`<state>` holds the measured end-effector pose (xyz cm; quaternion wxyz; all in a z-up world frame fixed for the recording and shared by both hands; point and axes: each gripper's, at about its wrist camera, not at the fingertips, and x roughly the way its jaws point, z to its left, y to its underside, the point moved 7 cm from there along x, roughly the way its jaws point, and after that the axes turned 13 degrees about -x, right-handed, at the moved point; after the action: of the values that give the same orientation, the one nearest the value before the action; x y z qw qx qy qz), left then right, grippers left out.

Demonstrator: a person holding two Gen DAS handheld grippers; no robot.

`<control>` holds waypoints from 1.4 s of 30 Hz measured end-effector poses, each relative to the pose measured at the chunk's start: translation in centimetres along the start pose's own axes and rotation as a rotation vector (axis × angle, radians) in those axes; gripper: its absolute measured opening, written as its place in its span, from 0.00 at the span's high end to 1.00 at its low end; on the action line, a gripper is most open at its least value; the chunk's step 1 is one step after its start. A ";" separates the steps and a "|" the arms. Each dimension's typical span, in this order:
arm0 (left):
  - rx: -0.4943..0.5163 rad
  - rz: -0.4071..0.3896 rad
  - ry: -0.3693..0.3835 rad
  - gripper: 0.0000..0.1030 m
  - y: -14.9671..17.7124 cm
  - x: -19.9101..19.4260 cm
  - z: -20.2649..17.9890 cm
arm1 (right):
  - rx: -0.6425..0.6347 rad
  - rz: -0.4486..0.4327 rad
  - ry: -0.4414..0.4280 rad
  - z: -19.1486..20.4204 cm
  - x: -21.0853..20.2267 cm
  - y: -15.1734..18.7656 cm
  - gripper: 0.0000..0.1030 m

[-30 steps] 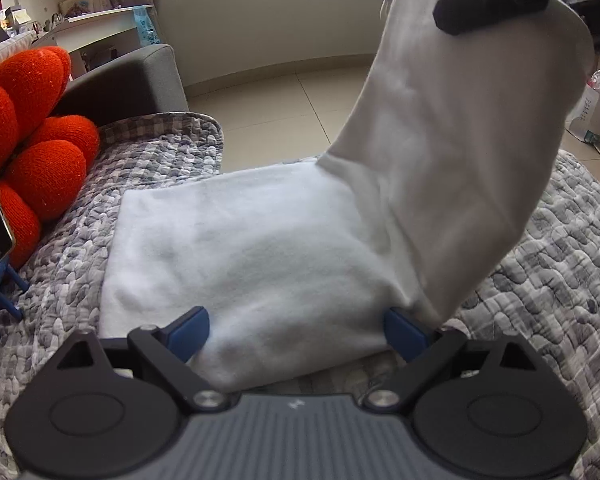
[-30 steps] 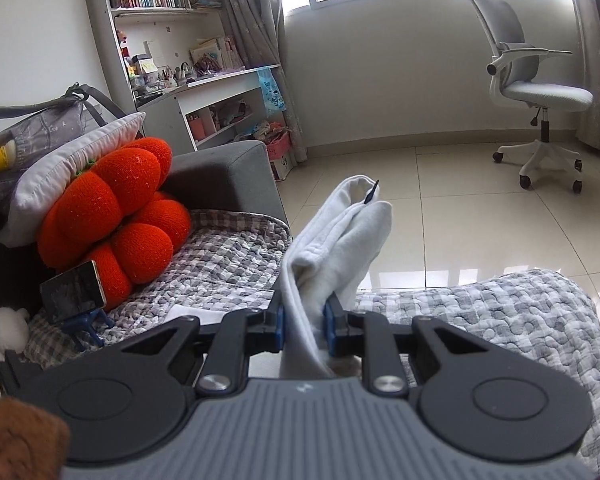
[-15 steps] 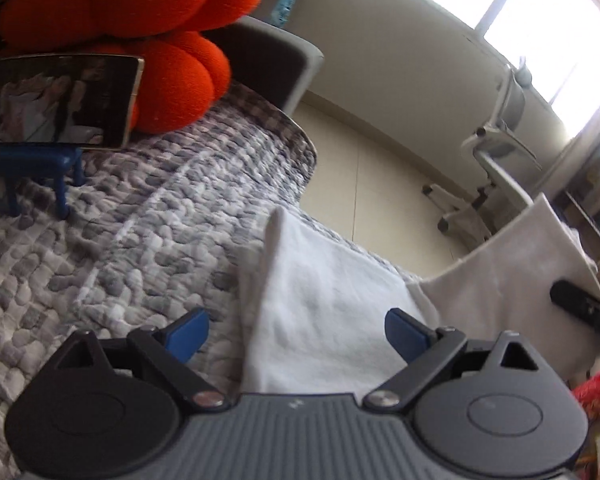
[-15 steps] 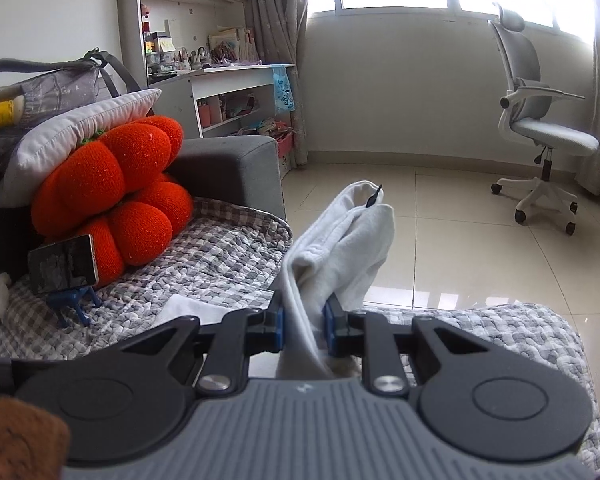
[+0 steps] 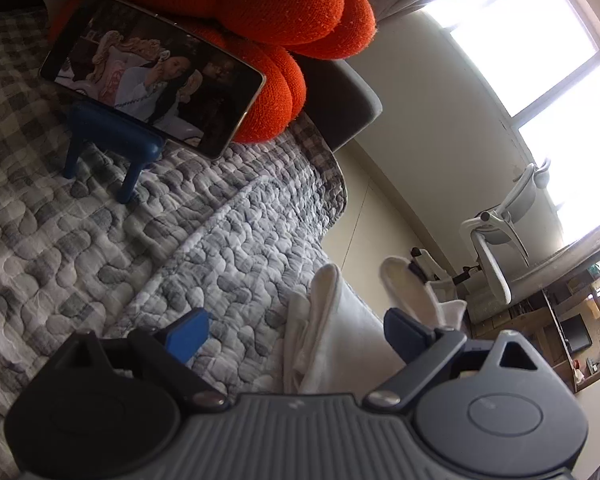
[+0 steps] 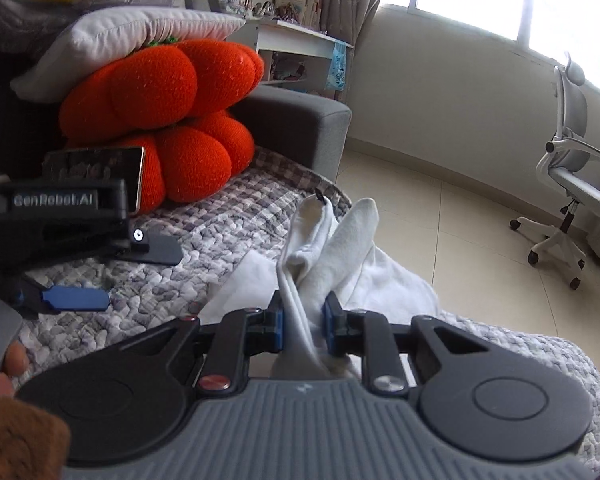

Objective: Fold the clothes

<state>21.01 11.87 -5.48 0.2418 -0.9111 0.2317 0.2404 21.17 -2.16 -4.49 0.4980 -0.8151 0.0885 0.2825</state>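
Note:
A white garment (image 6: 392, 280) lies partly folded on the grey quilted cover (image 6: 228, 236). My right gripper (image 6: 305, 326) is shut on a bunched end of it, which sticks up past the pads in two folds. Low over the quilt to the left of the garment is my left gripper (image 5: 296, 334), open and rolled to one side. The garment's folded edge (image 5: 320, 328) lies between its blue pads (image 5: 188, 334) without being pinched. In the right wrist view the left gripper (image 6: 136, 276) shows at the left edge, jaws apart.
A phone (image 5: 152, 84) on a blue stand (image 5: 112, 132) stands on the quilt in front of an orange cushion (image 6: 168, 120). The grey sofa arm (image 6: 300, 124) rises behind. A white office chair (image 6: 572, 184) stands on the tiled floor to the right. A hand (image 6: 4, 368) shows at lower left.
My left gripper rolled and swung left off the flat garment toward the phone. My right gripper carried the held end down and left, closer to the quilt.

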 end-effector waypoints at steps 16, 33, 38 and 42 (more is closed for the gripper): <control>0.051 0.051 0.050 0.08 0.2 -0.2 -1.2 | -0.158 -0.183 -0.199 1.4 -4.5 -0.5 0.38; 0.173 0.120 -0.021 0.08 3.1 1.5 -2.3 | -0.558 -0.116 -0.153 5.5 -1.3 3.7 0.79; 0.145 0.102 -0.009 0.08 2.3 1.1 -2.0 | -0.386 -0.173 -0.141 3.9 -1.8 1.9 0.89; 0.113 0.070 -0.061 0.08 1.2 0.7 -0.7 | -0.297 -0.254 -0.097 3.1 -2.8 0.3 0.89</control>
<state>21.10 10.34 -5.70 0.2911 -0.8795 0.2691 0.2631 17.55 -0.03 -4.26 0.4074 -0.8697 -0.0819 0.2662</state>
